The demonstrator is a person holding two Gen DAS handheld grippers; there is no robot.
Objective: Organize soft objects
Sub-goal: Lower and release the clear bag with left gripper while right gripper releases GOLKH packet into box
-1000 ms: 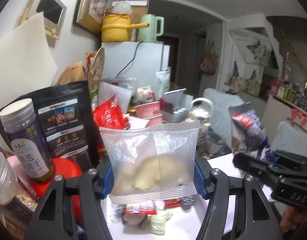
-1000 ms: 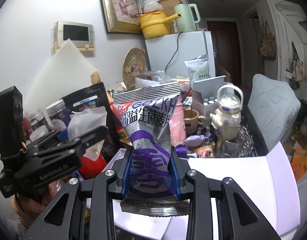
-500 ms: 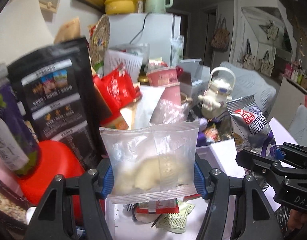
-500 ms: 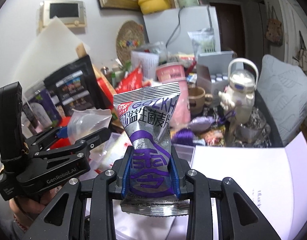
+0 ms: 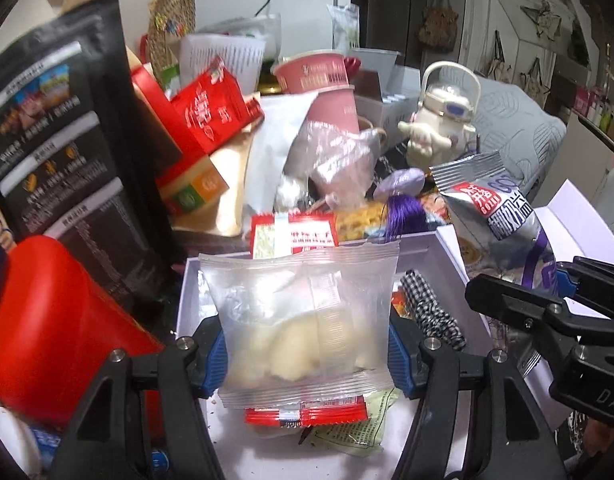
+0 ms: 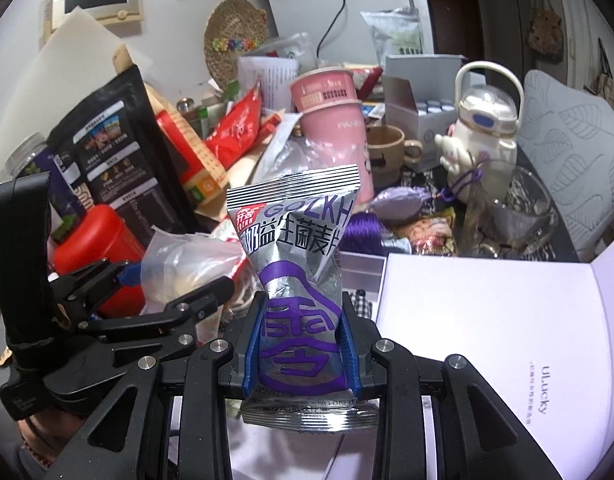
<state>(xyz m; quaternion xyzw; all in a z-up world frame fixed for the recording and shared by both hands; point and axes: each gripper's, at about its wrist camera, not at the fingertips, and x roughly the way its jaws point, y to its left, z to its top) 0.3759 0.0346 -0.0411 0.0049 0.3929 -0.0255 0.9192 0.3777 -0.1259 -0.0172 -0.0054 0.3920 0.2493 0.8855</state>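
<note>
The left tongs are pinching a clear packet of pale food between their blue pads, holding it upright above an open white box. In the box, red sachets and a checked cloth item are lying beneath the packet. The right tongs are squeezing a silver and purple snack bag at its waist, holding it upright just beside the box's raised lid. Behind, a cluttered surface is carrying a pink cup, a black pouch and a red canister.
</note>
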